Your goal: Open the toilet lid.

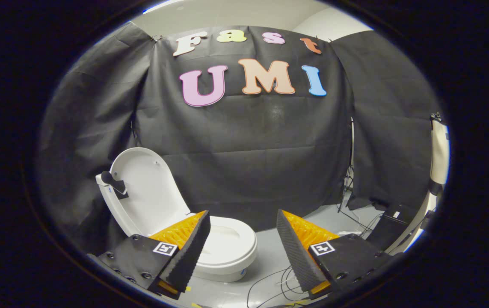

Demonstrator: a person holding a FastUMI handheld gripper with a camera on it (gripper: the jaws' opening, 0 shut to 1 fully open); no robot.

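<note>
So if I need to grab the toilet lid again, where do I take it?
Take the lid by its free curved top edge, coming from the bowl side. It stands raised, leaning back, so that thin rim suits the open gripper, whose fingers hold nothing above the seat.

- I see the toilet (210, 252) on the floor, in front of the booth's cloth wall (248, 149).
- Its lid (150, 192) stands raised at the toilet's back, over the seat (231, 244).
- My gripper (243, 224) hovers just before the toilet with fingers spread apart, holding nothing; the left finger (188, 252) overlaps the seat.
- Cables (270, 282) lie on the floor (334, 218) right of the toilet.
</note>
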